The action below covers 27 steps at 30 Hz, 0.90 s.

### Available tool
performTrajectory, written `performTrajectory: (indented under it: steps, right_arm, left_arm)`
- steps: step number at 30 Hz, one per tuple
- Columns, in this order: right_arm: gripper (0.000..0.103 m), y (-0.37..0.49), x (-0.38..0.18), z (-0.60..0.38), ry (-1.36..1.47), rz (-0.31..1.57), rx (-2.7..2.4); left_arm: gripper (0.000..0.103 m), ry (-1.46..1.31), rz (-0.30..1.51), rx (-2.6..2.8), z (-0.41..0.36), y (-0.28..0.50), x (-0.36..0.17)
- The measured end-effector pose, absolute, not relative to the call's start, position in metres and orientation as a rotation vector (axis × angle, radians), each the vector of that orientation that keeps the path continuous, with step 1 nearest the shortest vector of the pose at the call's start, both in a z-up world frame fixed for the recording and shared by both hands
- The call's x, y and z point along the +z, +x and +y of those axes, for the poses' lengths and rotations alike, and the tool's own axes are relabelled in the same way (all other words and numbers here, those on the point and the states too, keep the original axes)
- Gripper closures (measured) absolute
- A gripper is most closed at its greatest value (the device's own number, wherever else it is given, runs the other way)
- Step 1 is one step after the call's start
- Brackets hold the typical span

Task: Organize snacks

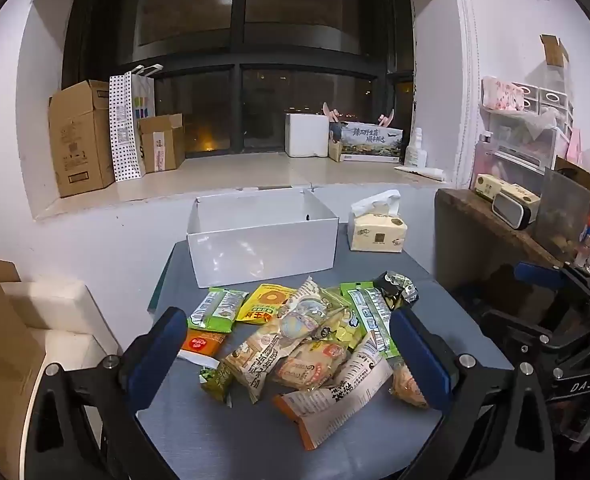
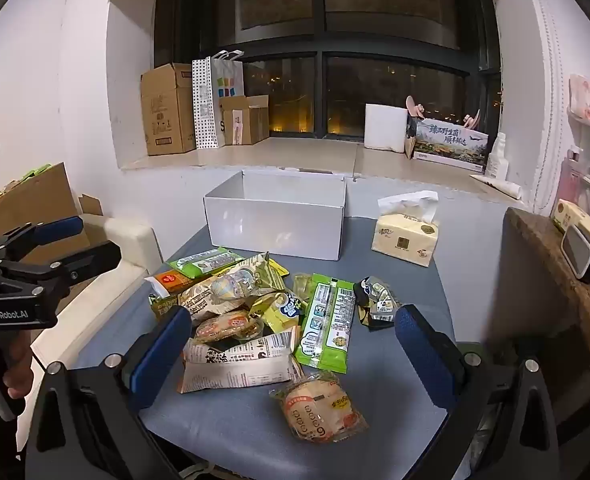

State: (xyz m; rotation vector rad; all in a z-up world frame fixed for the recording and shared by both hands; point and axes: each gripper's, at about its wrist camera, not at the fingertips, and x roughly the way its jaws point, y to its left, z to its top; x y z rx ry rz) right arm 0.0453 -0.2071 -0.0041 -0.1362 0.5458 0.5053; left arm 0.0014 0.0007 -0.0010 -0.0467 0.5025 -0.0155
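grey matte table [image 2: 399, 432] bears crinkly foil snack packets [image 2: 239, 320], glossy white box [image 2: 275, 220].

The orange packet [image 1: 201, 345] lies half hidden behind the left gripper [image 1: 291, 356], its print unreadable.

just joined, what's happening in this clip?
A person holds two grippers over a grey table with a pile of snack packets. Both the left gripper and the right gripper hang open above the pile, gripping nothing. The white box behind the pile looks empty as far as its inside shows, so sorting has not started.
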Motion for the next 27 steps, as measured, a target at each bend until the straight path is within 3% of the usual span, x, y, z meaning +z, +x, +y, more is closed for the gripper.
performTrajectory:
  steps: [27]
  right_arm:
    - [0.0,0.046,-0.003,-0.21,-0.118,0.547,0.505]
  left_arm:
    - [0.0,-0.034,0.507,-0.006,0.0,-0.002,0.002]
